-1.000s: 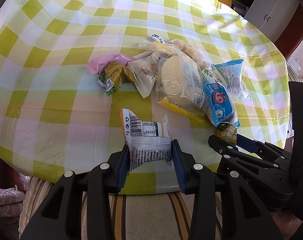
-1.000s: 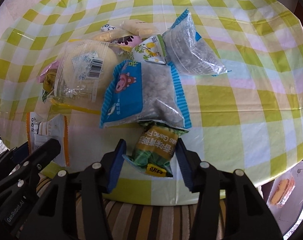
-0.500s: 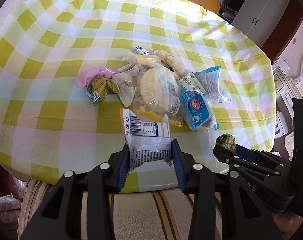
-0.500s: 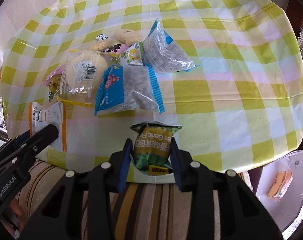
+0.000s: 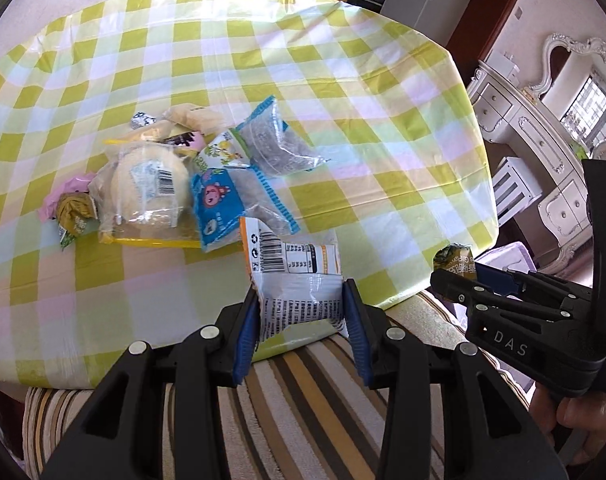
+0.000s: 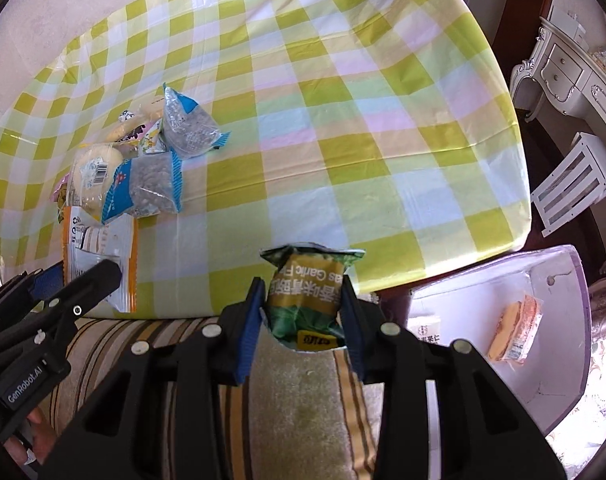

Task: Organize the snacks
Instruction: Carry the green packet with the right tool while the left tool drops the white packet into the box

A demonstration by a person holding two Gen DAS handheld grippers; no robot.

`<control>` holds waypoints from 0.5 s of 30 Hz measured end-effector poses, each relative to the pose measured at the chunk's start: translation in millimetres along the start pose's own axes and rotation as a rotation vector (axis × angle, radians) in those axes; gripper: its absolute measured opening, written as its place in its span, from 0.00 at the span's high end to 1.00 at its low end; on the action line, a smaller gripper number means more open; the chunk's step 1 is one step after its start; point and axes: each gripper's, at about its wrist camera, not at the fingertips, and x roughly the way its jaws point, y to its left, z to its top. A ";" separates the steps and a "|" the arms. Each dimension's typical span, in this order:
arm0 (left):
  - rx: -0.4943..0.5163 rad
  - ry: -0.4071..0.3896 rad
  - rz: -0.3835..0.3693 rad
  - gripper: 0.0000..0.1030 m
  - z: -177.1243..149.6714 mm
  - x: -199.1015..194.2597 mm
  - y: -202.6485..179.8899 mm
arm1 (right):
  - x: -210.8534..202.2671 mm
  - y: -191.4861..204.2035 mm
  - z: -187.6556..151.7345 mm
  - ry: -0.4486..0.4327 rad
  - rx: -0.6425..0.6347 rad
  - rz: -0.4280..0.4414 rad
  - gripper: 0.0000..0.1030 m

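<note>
Left gripper [image 5: 303, 320] is clamping a white-orange packet [image 5: 299, 276] | right gripper [image 6: 301, 322] is clamping a green pea packet [image 6: 307, 296], both off the table [image 6: 343, 120] edge | risk: slick film is likely slipping before the lilac box [image 6: 559, 320].

The green snack packet [image 6: 305, 300] reads upside down "as Garlic F", cut off at both ends. The right gripper [image 5: 499, 338] beside it carries the letters "DAS". The left gripper [image 6: 27, 380] carries "GenRobot.AI". Other print is too small to read.
</note>
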 end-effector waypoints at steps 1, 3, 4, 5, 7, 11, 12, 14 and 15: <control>0.020 0.007 -0.011 0.62 0.2 2.5 -9.1 | -1.6 -7.3 -1.3 -0.002 0.011 -0.008 0.64; 0.056 0.018 -0.032 0.62 0.4 6.8 -26.6 | -4.7 -21.6 -3.8 -0.005 0.031 -0.027 0.64; 0.075 0.024 -0.043 0.62 0.4 8.9 -35.5 | -5.9 -29.2 -5.1 -0.007 0.043 -0.036 0.64; 0.094 0.029 -0.053 0.62 0.4 10.9 -44.4 | -7.2 -36.8 -6.8 -0.010 0.056 -0.045 0.64; 0.131 0.042 -0.074 0.62 0.5 15.5 -62.4 | -9.4 -51.9 -10.7 -0.016 0.082 -0.064 0.64; 0.202 0.071 -0.102 0.62 -1.2 26.7 -96.0 | -10.2 -84.1 -20.4 -0.013 0.136 -0.101 0.64; 0.219 0.077 -0.106 0.62 -1.7 29.2 -104.0 | -10.3 -92.5 -23.2 -0.012 0.150 -0.111 0.64; 0.249 0.089 -0.118 0.62 -2.2 33.8 -119.2 | -10.4 -108.7 -28.7 -0.010 0.180 -0.131 0.64; 0.264 0.095 -0.123 0.62 -2.5 36.0 -126.5 | -10.6 -116.4 -31.8 -0.010 0.192 -0.142 0.64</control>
